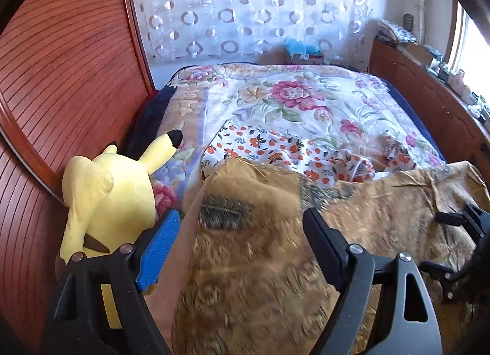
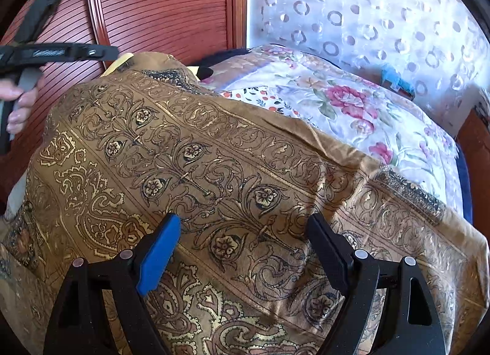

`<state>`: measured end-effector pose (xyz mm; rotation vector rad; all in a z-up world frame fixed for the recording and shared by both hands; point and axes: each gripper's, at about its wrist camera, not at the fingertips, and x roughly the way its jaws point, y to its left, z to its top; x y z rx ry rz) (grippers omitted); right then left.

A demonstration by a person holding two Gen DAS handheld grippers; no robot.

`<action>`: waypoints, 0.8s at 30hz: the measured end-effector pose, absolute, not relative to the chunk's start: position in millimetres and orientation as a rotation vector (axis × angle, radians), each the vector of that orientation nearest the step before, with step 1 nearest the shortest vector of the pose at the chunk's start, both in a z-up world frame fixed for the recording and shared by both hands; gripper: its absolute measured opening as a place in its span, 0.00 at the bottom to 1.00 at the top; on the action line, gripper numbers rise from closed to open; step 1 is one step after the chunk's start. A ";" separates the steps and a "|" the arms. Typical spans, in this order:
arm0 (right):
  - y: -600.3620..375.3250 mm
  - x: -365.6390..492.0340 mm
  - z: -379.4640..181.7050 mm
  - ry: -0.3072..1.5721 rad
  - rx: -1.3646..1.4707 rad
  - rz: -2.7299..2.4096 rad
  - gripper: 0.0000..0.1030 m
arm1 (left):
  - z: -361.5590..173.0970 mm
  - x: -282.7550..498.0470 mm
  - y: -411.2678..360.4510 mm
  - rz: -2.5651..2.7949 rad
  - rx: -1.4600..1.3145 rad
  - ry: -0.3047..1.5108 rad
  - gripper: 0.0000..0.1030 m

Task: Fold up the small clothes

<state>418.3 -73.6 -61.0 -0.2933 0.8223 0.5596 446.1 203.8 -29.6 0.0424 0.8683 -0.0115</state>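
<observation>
Both grippers hang with jaws spread wide and nothing between them, the left gripper (image 1: 242,232) and the right gripper (image 2: 245,232) each just over the brown cloth (image 2: 214,156). It looks like the start of a fold; next each must close on an edge or corner. The cloth, gold-brown with scrollwork, lies spread on the near bed (image 1: 306,95). Beyond it sits an orange-print garment (image 1: 275,147), rumpled.

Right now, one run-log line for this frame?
left gripper: jaws open over brown patterned cloth | right gripper: jaws open, same cloth | orange-print garment: behind, on floral bedspread
</observation>
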 end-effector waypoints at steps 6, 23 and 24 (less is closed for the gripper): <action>-72.9 413.8 -61.7 0.818 -0.292 0.557 0.84 | -40.5 468.9 206.3 0.027 0.071 0.901 0.81; -74.7 407.9 -60.5 0.815 -0.295 0.561 0.84 | -57.4 513.4 226.2 -0.054 -0.151 1.047 0.72; -74.8 407.9 -60.6 0.815 -0.295 0.562 0.84 | -58.9 515.3 226.1 -0.054 -0.157 1.055 0.66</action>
